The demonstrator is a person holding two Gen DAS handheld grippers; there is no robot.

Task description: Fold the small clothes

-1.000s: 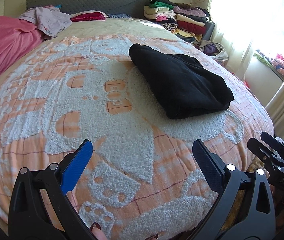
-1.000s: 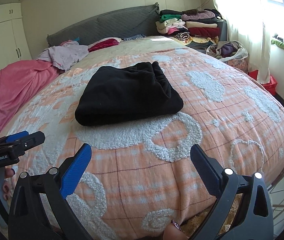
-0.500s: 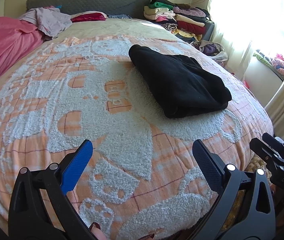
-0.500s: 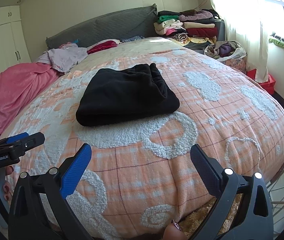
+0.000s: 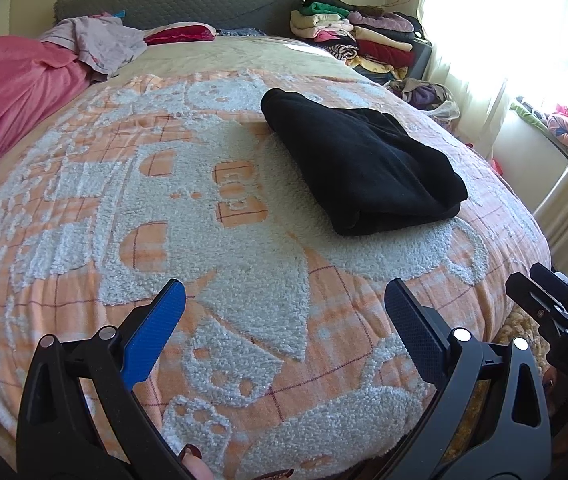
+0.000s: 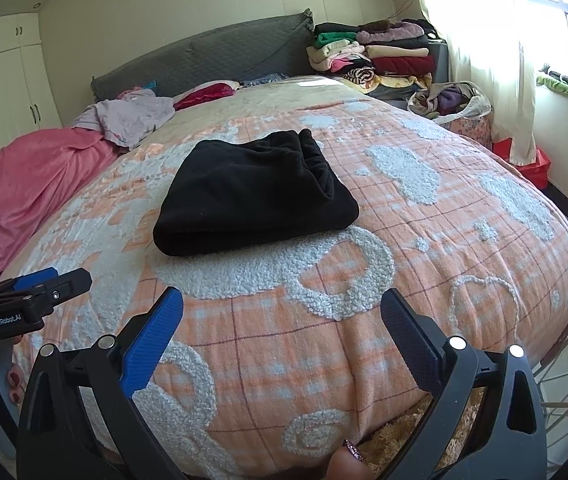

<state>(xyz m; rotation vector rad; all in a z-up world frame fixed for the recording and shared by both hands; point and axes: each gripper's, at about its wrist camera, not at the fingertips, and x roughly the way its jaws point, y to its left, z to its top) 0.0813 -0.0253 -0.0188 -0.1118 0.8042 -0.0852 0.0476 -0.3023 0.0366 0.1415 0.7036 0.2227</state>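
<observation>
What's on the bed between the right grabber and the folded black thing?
Nothing but bare bedspread. In the right wrist view, only orange and white fluffy cover lies between the open right gripper and the folded black garment.

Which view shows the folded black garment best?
The right wrist view: the black garment sits nearly centred, its folded front edge and bunched right side visible. The left wrist view shows it off to the right, at an angle.

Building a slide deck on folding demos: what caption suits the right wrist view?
Open right gripper hovers before a folded black garment on the orange patterned bedspread.
</observation>
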